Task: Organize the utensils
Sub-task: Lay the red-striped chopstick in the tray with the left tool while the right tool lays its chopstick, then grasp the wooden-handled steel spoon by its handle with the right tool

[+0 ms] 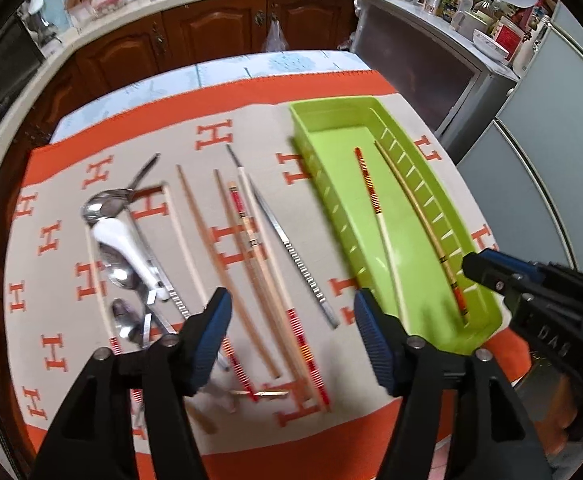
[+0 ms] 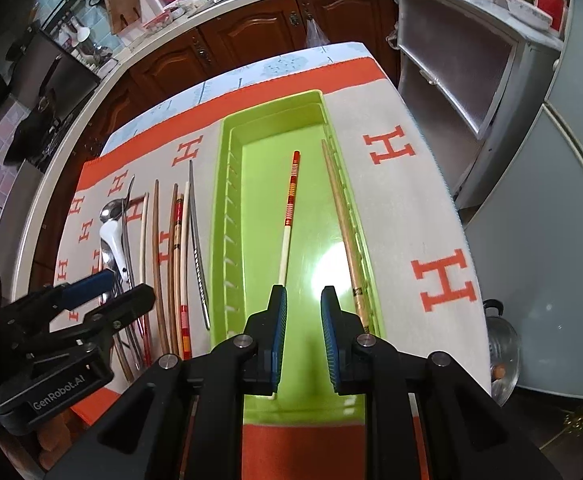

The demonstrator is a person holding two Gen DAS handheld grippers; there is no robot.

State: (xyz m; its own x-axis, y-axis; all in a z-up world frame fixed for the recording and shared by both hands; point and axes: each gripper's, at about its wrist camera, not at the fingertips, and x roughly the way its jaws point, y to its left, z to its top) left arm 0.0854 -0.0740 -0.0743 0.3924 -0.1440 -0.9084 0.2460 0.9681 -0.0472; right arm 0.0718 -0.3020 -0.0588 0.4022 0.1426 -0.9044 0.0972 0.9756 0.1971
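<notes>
Left wrist view: the left gripper (image 1: 293,312) is held above the orange-and-grey cloth (image 1: 251,128), jaws standing wide apart, nothing between the pads. Below the gap the loose utensils are seen from nearly overhead: a metal chopstick (image 1: 291,246), a red-banded chopstick (image 1: 247,224), plain wooden chopsticks (image 1: 203,224), a white spoon (image 1: 127,252) lying over metal spoons (image 1: 105,206). The near ends of this row, including a small crossed piece by the cloth's orange border, are shown only in this view. The right gripper (image 1: 479,270) is seen at the right edge, over the near end of the green tray (image 1: 319,112).

Right wrist view: the right gripper (image 2: 303,312) is held over the near part of the green tray (image 2: 227,184), jaws parted by a narrow gap, nothing gripped. The tray's full length is shown here, long axis running away from the camera toward the wooden cabinets (image 2: 251,36). Two chopsticks lie inside, lengthwise: a red-and-white chopstick (image 2: 289,216) along the middle, red end pointing away, white end passing under the left pad; a bamboo chopstick (image 2: 341,220) along the right wall. The utensil row is seen left of the tray, parallel to it, partly hidden by the left gripper (image 2: 119,292). A metal kettle (image 2: 501,344) on the floor is shown only here.
</notes>
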